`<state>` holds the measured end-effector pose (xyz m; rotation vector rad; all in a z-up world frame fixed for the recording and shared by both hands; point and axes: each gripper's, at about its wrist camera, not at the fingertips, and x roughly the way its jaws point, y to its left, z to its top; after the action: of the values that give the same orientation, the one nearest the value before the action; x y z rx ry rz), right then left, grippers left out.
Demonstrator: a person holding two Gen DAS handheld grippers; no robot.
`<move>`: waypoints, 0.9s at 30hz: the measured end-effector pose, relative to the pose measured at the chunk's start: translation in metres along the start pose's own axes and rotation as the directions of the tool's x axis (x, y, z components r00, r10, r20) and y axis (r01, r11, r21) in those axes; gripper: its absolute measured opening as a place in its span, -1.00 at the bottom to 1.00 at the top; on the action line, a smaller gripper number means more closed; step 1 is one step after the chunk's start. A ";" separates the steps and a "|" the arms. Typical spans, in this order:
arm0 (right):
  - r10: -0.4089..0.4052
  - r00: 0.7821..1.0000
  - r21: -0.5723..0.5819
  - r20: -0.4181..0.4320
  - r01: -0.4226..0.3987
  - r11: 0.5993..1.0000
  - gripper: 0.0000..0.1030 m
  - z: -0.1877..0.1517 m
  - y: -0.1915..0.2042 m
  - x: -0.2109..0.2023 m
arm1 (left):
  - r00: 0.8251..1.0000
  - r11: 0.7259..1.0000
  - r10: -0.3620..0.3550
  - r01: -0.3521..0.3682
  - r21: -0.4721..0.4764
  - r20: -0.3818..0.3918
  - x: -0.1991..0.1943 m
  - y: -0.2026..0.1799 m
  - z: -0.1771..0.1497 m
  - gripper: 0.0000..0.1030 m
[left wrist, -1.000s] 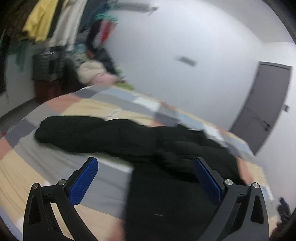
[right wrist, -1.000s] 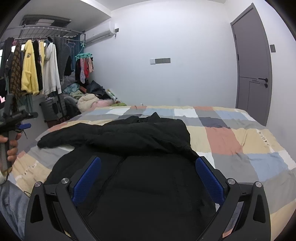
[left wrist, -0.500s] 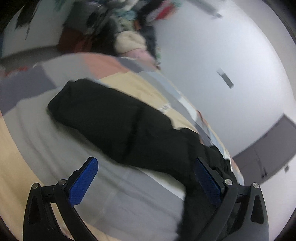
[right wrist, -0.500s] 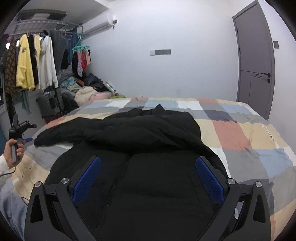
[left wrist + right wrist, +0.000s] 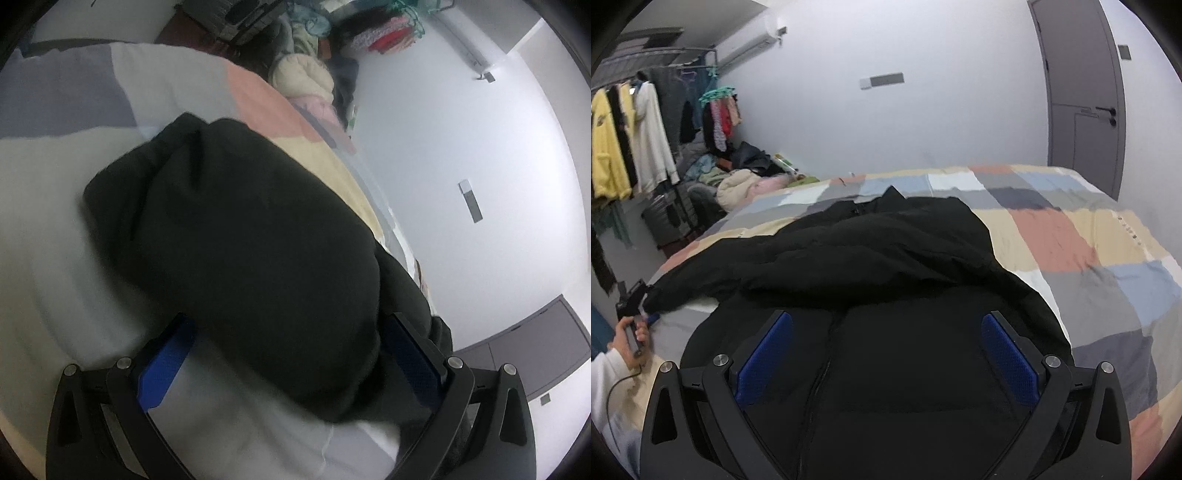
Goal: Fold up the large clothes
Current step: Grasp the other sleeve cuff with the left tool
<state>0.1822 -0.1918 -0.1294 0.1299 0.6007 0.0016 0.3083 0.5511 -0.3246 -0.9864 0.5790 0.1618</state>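
A: Where is the black jacket (image 5: 886,302)?

B: Spread across a bed under a checked quilt (image 5: 1082,254), front up. Its zip runs down the middle toward the right wrist camera, and one long sleeve (image 5: 236,236) stretches off to the left edge of the bed.

A: And the left gripper (image 5: 291,354)?

B: Down at that sleeve, fingers spread wide. The sleeve lies between its two blue pads (image 5: 166,363), filling the gap. Whether the pads touch the fabric cannot be told. The cuff end points away from the camera, resting on a pale grey patch of the quilt.

A: The right gripper (image 5: 886,354)?

B: Also wide open, holding nothing, poised over the jacket's lower front.

A: Is the person visible?

B: Only a hand (image 5: 629,334) in a white sleeve at the far left of the right wrist view, gripping the left tool's handle at the sleeve end. Behind the bed stand a rack of hanging clothes (image 5: 631,144), a pale wall and a grey door (image 5: 1082,99).
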 end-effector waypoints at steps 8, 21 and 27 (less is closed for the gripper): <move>-0.026 0.999 0.020 -0.023 0.026 0.999 1.00 -0.001 -0.005 0.011 | 0.997 0.999 0.039 -0.037 -0.032 0.063 0.014 0.006 0.025 0.69; 0.022 0.999 -0.030 -0.028 -0.022 0.999 1.00 -0.006 0.008 0.003 | 0.985 0.992 0.121 -0.125 0.029 0.126 -0.019 -0.035 0.033 -0.85; 0.052 0.999 -0.034 -0.001 -0.052 0.998 1.00 -0.001 0.005 -0.011 | 0.972 0.981 0.129 -0.154 0.115 0.198 -0.065 -0.084 0.037 -0.92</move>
<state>0.1726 -0.1872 -0.1233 0.1122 0.5969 0.0624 0.3001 0.5435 -0.2124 -0.7928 0.4788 0.3379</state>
